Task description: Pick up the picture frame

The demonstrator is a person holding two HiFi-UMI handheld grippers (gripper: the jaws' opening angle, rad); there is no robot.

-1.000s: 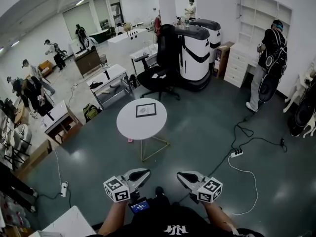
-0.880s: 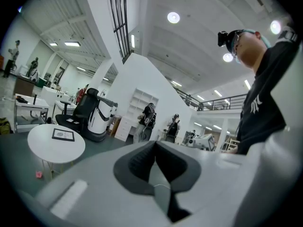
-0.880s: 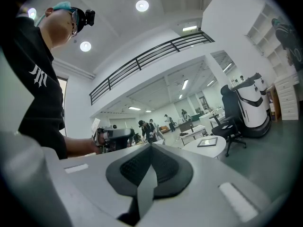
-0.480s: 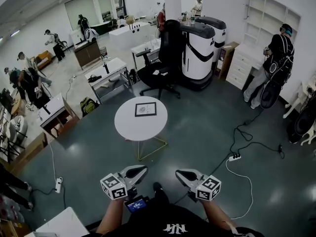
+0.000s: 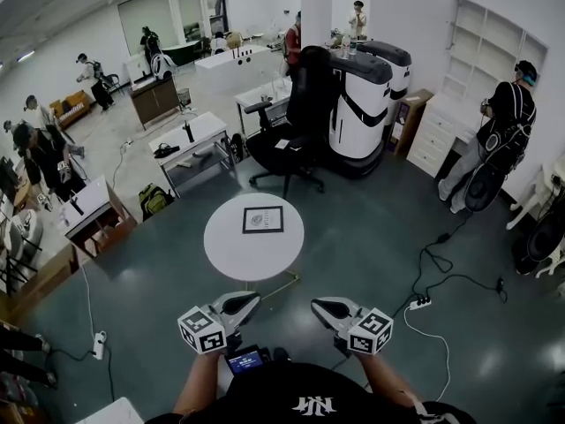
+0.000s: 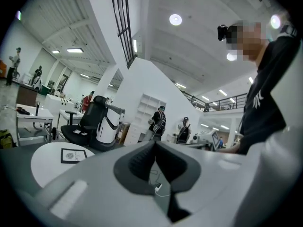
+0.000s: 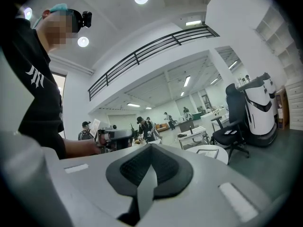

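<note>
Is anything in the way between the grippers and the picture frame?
Nothing visible. The picture frame lies alone on the round table, with only its bare top and floor between it and the left gripper and right gripper.

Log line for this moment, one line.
phase: pre-grasp | frame: flat on table | left hand-held gripper: shut, empty | right hand-held gripper: shut, empty

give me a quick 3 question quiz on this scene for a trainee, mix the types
1. True or false: the picture frame lies flat on the round white table.
2. The left gripper and right gripper are: A both open, B both shut and empty, C holding the frame.
3. Fill in: beyond the table stands a black office ____.
Key: 1 true; 2 B; 3 chair.
</note>
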